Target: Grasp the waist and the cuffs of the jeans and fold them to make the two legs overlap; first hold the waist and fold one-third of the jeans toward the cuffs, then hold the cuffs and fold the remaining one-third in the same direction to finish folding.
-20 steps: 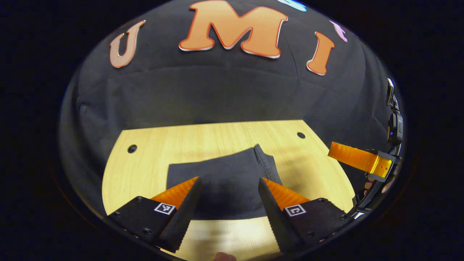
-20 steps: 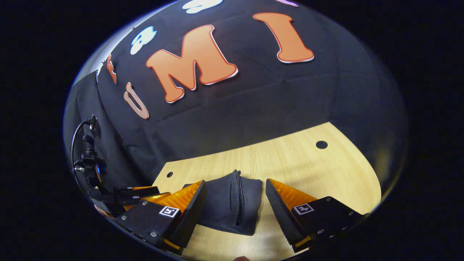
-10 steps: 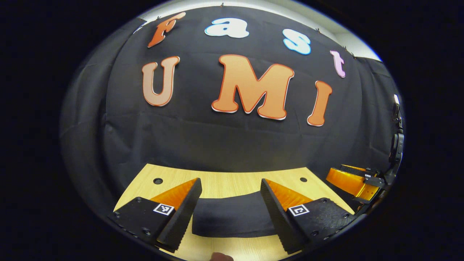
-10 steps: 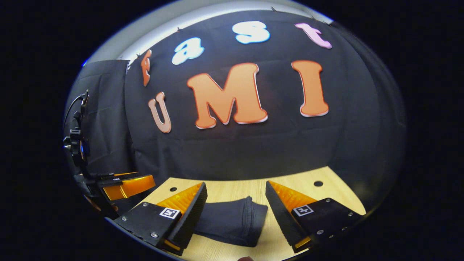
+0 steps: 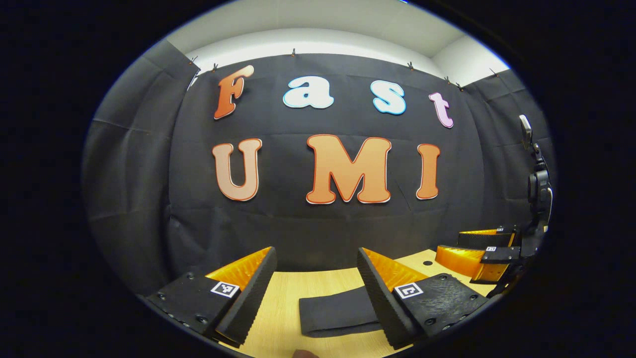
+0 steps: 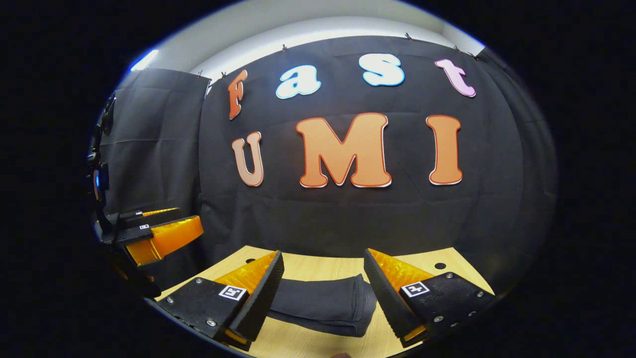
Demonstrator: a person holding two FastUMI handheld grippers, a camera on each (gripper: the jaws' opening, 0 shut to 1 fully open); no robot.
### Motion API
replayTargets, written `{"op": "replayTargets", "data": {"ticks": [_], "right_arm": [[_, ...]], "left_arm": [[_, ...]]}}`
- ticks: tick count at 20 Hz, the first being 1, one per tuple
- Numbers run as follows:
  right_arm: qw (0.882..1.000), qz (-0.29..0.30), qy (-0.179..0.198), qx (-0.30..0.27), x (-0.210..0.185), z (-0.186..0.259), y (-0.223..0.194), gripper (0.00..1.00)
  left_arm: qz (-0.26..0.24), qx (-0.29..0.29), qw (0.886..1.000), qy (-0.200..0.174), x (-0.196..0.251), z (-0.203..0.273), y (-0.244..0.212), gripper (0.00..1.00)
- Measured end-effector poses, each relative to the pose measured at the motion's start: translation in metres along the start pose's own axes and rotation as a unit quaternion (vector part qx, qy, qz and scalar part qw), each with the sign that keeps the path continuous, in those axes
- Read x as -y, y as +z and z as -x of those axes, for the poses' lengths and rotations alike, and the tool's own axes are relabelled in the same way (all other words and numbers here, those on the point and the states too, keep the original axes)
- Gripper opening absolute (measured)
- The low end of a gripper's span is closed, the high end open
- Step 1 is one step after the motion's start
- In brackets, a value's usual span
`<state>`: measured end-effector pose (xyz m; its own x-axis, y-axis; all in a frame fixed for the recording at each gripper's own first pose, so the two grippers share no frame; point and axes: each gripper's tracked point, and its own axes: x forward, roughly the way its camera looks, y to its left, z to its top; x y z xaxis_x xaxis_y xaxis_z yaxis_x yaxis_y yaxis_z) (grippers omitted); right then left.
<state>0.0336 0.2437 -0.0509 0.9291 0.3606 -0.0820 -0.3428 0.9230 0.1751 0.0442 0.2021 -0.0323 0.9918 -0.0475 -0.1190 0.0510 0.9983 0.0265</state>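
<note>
The dark jeans (image 5: 340, 314) lie folded into a compact flat bundle on the light wooden table (image 5: 283, 308). In the right gripper view the same jeans (image 6: 323, 304) show a thick folded edge on their right side. My left gripper (image 5: 316, 293) is open, held above and in front of the bundle, touching nothing. My right gripper (image 6: 323, 293) is open too, with the jeans seen low between its fingers and clear of them. The right gripper (image 5: 477, 256) appears at the far right of the left gripper view, and the left gripper (image 6: 159, 233) at the left of the right gripper view.
The table has small round holes near its back corners (image 6: 439, 266). The black cloth wall (image 5: 323, 219) rises just behind the table. A camera mount on a stand (image 5: 536, 189) is at the right of the left gripper view.
Both grippers have risen and tilted up away from the folded jeans, so the wall takes up more of each view and the table less. Both stay open.
</note>
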Motion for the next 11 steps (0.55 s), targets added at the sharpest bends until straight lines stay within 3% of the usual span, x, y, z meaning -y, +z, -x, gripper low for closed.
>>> {"op": "replayTargets", "data": {"ticks": [4,5,11], "right_arm": [[0.999,0.023,-0.021,0.025,-0.008,0.016,0.009,0.97],[0.999,0.025,-0.033,0.03,-0.006,0.02,0.01,0.97],[0.998,0.012,-0.058,0.033,-0.01,0.049,0.011,1.0]], "left_arm": [[0.005,0.003,1.0,0.013,-0.021,0.035,-0.005,0.95],[0.003,0.006,1.0,0.021,-0.029,0.042,-0.004,0.99],[0.006,0.01,1.0,0.026,-0.044,0.075,-0.013,0.96]]}}
